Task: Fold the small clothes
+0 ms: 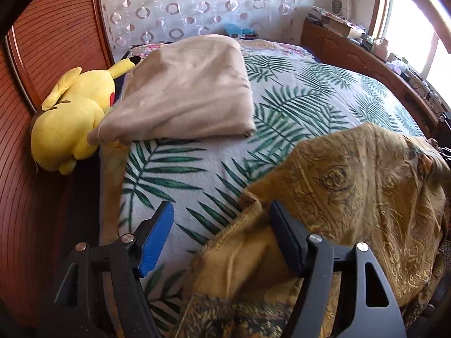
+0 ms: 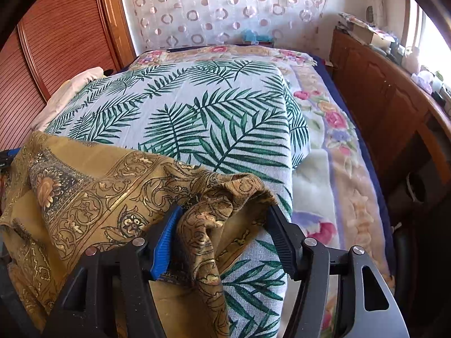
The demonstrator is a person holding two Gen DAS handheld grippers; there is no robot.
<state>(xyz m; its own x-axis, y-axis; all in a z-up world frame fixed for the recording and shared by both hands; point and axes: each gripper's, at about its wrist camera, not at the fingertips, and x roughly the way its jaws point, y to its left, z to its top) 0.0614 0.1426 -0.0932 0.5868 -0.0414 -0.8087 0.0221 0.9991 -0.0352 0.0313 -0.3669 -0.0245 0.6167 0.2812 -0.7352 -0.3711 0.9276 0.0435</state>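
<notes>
A golden-brown patterned cloth (image 1: 352, 197) lies crumpled on the palm-leaf bedspread (image 1: 197, 174) at the near edge of the bed. My left gripper (image 1: 220, 225) is open; the cloth's left edge lies between its jaws, against the right black finger. In the right wrist view the same cloth (image 2: 93, 188) spreads to the left, and its bunched right corner sits between the open jaws of my right gripper (image 2: 222, 225). Neither gripper is closed on it.
A folded beige cloth (image 1: 186, 93) lies at the far left of the bed beside a yellow plush toy (image 1: 70, 118). A wooden wardrobe (image 1: 42, 56) stands left. A cluttered wooden cabinet (image 2: 380, 90) runs along the right under a window. A floral blanket (image 2: 332, 146) shows beneath the bedspread.
</notes>
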